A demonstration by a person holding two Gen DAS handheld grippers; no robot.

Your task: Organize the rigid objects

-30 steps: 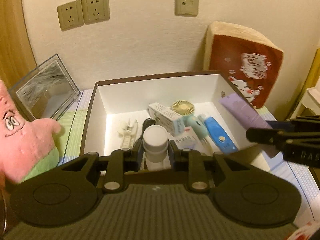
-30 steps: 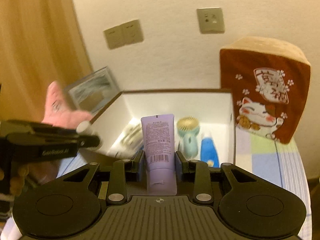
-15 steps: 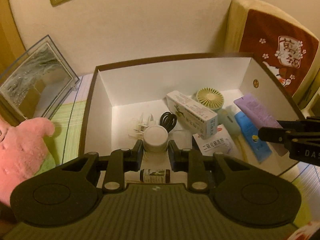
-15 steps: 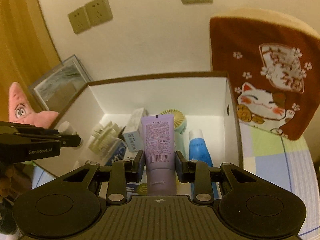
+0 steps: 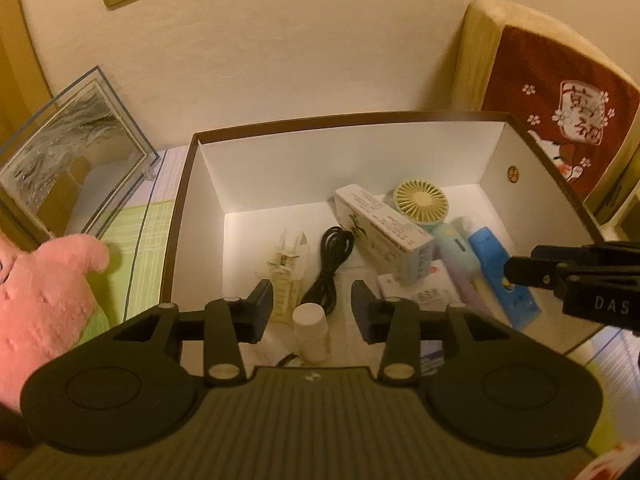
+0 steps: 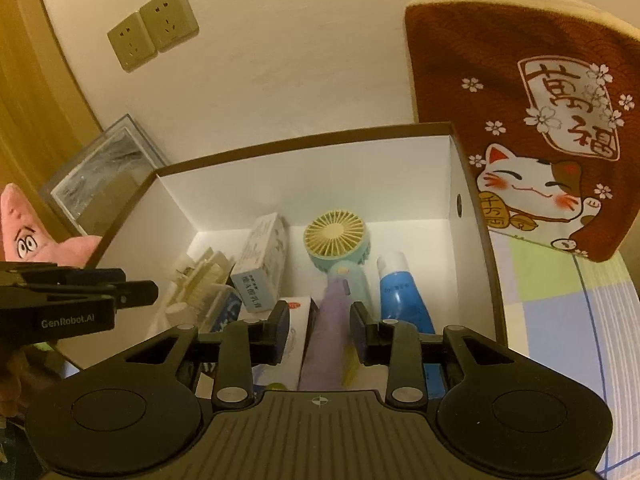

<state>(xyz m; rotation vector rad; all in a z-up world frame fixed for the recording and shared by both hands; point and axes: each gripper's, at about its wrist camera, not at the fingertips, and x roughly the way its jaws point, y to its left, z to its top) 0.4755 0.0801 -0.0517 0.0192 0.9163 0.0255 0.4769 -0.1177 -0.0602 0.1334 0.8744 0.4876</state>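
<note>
A white box with a brown rim [image 5: 352, 120] [image 6: 304, 140] holds several items. My left gripper [image 5: 312, 304] is open above its near left part; a small white-capped bottle [image 5: 311, 332] lies on the box floor below, between the fingers. My right gripper [image 6: 320, 320] is open over the near right part; a purple tube [image 6: 326, 344] lies loose in the box beneath it. Also inside are a green hand fan [image 5: 420, 200] [image 6: 336, 236], a blue tube [image 5: 498, 268] [image 6: 402, 296], a white carton [image 5: 380, 232] [image 6: 260, 264], a black cable [image 5: 332, 260] and a pale clip [image 5: 286, 272].
A pink starfish plush [image 5: 44, 300] [image 6: 32, 232] lies left of the box. A glass frame [image 5: 68, 156] leans at the back left. A red cat-print cushion [image 6: 540, 132] [image 5: 560, 112] stands against the wall at the right. Wall sockets [image 6: 152, 24] are above.
Both grippers have opened. The left has let go of the white-capped bottle, and the right has let go of the purple tube; both now lie in the box.
</note>
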